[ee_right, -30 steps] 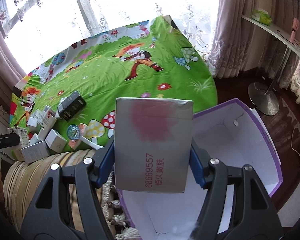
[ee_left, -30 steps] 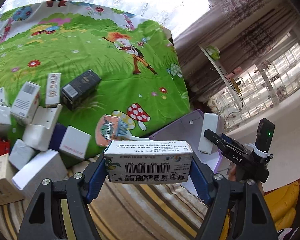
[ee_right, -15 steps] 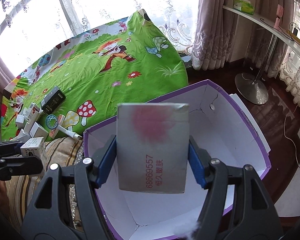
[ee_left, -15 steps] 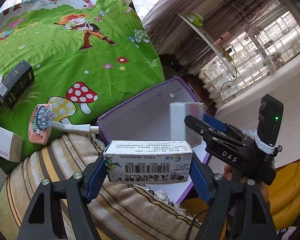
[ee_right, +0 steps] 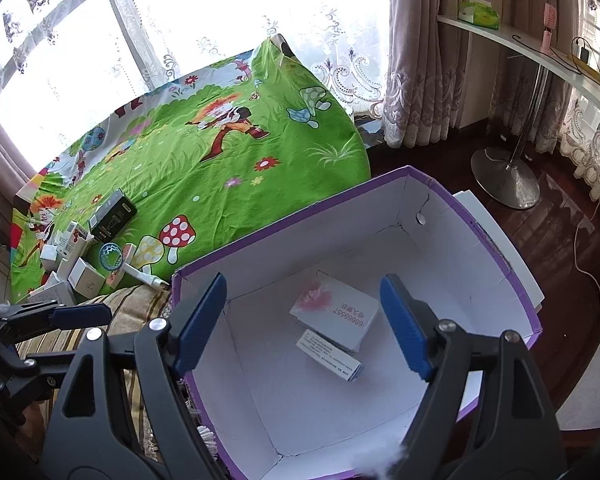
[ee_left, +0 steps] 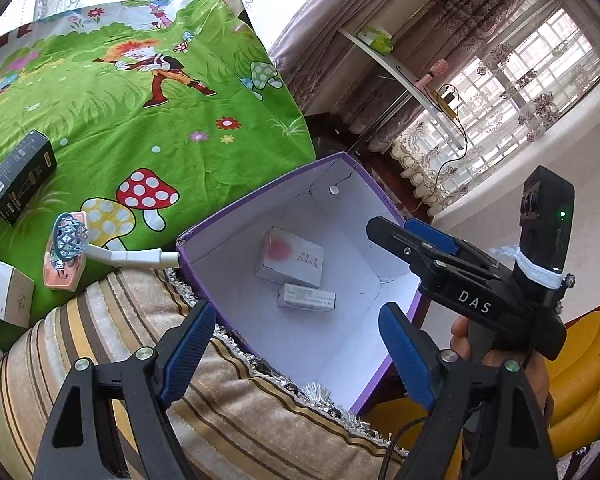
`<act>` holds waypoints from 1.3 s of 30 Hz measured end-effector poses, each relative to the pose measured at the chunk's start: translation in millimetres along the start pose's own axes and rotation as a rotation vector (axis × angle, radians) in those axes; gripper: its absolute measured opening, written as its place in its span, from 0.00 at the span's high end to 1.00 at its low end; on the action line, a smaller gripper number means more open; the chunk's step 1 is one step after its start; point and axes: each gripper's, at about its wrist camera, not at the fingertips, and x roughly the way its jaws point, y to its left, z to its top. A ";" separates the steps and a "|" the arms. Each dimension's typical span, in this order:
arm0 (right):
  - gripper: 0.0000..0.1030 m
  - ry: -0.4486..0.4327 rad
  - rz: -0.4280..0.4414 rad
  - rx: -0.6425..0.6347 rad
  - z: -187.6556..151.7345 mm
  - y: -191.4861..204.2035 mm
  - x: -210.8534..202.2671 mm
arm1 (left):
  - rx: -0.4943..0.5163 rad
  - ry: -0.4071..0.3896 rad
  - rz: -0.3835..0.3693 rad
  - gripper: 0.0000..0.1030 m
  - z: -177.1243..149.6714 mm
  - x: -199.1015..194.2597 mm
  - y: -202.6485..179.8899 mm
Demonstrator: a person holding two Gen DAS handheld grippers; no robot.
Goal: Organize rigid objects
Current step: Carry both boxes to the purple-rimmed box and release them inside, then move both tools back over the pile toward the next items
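Right wrist view: both grippers [ee_right: 302, 322] [ee_left: 296, 354], jaws just opened and empty, hang over the purple box [ee_right: 496, 254]; two cartons [ee_right: 336, 316] [ee_right: 328, 354] lie inside, touching.

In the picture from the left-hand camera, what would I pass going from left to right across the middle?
Black box → blue mesh gadget with the white handle → purple box wall → pink-stained carton inside it → the other tool, jaws open, nothing between them.

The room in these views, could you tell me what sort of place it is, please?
Most likely a home living room or bedroom: lace curtains at the windows, a cartoon-print green cloth over a low surface, and a striped cushion beside the purple box.
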 end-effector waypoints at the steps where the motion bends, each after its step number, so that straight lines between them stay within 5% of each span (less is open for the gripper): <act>1: 0.19 -0.001 0.005 -0.004 -0.4 2.2 -0.3 | -0.001 -0.014 -0.003 0.18 -2.1 -4.0 2.0; 10: 0.14 0.008 0.090 -0.041 -2.2 27.4 -0.4 | -0.089 -0.098 0.029 0.18 -27.7 -47.0 39.5; 26: 0.13 0.082 0.158 -0.196 -8.2 92.2 8.4 | -0.315 -0.279 0.197 0.18 -92.4 -140.9 135.7; 39: 0.12 0.134 0.189 -0.300 -14.9 132.8 17.4 | -0.426 -0.344 0.265 0.18 -118.4 -181.9 182.5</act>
